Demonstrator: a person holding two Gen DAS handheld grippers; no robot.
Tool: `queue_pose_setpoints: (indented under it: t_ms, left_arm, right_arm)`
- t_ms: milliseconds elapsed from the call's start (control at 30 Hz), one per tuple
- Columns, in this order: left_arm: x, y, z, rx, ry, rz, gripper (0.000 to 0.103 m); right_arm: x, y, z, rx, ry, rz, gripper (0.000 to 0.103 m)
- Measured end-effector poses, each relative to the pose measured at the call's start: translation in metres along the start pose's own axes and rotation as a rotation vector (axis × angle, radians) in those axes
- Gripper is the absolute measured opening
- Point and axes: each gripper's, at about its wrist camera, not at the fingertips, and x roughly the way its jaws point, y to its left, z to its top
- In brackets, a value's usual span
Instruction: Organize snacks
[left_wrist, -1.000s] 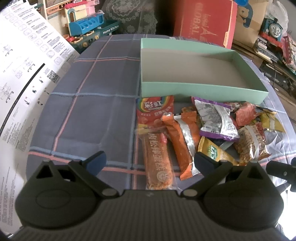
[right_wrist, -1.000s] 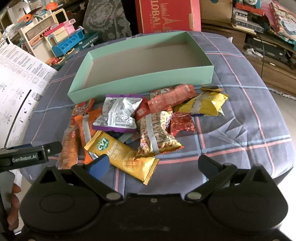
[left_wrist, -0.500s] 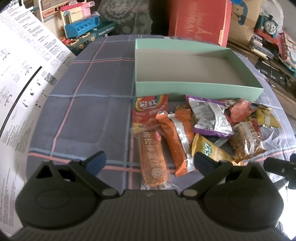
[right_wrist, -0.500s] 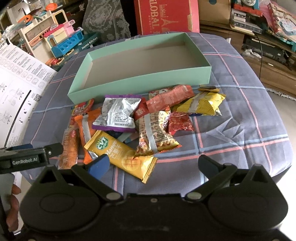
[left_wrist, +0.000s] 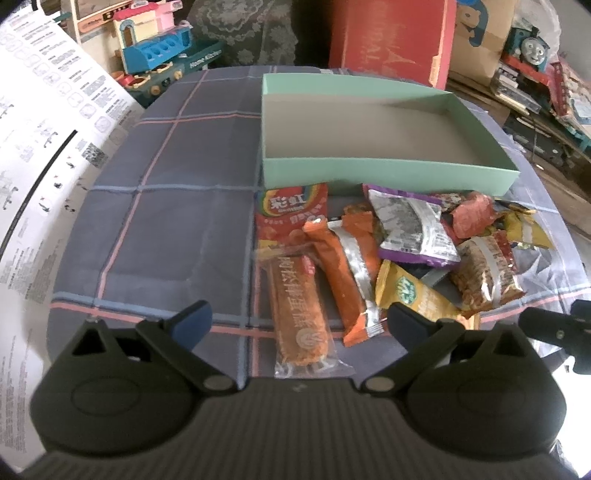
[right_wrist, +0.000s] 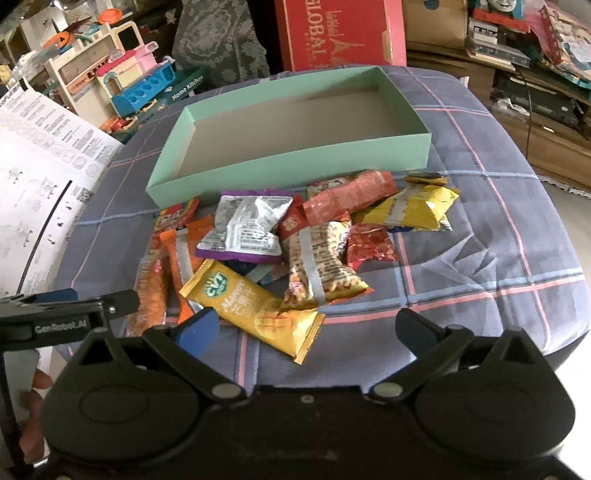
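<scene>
- A white printed sheet (left_wrist: 40, 155) lies off the left edge of the plaid cloth (left_wrist: 166, 221).
- The left gripper (left_wrist: 299, 319) hangs with its fingers spread wide and bare, above the near end of a clear-wrapped brown bar (left_wrist: 299, 314).
- Beside that bar lie an orange packet (left_wrist: 340, 273) and a red rainbow pouch (left_wrist: 291, 214), then a purple-edged silver bag (left_wrist: 410, 229).
- The mint-green box (right_wrist: 295, 162) sits behind the heap, touching none that I can tell.
- The right gripper (right_wrist: 306, 330) is likewise released, poised over a yellow mango bar (right_wrist: 255, 306).
- Rightmost lies a yellow pouch (right_wrist: 417, 208).
</scene>
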Motion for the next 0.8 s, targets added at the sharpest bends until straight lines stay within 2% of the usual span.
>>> queue_pose_setpoints:
  t_ms: [133,233,300,400,567,600,633,700,800]
  left_arm:
    - [0.001,0.001,-0.002,-0.001,0.008,-0.063,0.103]
    - [0.005,0.001,-0.004,-0.010,0.034,-0.106,0.103]
    - [0.008,0.001,-0.004,0.001,0.052,-0.089,0.103]
    - [0.014,0.004,-0.003,-0.001,0.059,-0.058,0.103]
    - [0.020,0.024,0.003,-0.035,0.044,0.013,0.103]
    - [0.023,0.030,0.004,-0.052,0.050,0.023,0.103]
    - [0.025,0.035,0.005,-0.065,0.058,0.022,0.103]
    - [0.031,0.045,0.005,-0.095,0.078,0.014,0.103]
    - [0.041,0.049,0.003,-0.109,0.115,0.001,0.103]
  right_arm:
    - [-0.001,-0.005,-0.002,0.015,-0.058,0.036,0.103]
    - [-0.004,0.000,-0.002,-0.068,-0.139,0.022,0.103]
    - [-0.003,0.006,-0.001,-0.130,-0.147,0.025,0.103]
    - [0.003,0.012,0.007,-0.157,-0.081,0.116,0.103]
    - [0.016,0.028,0.013,-0.227,-0.061,0.166,0.103]
    - [0.019,0.030,0.014,-0.234,-0.055,0.195,0.100]
    - [0.022,0.033,0.015,-0.245,-0.048,0.217,0.091]
    - [0.032,0.040,0.016,-0.277,-0.029,0.230,0.081]
    - [0.048,0.049,0.017,-0.329,0.009,0.261,0.061]
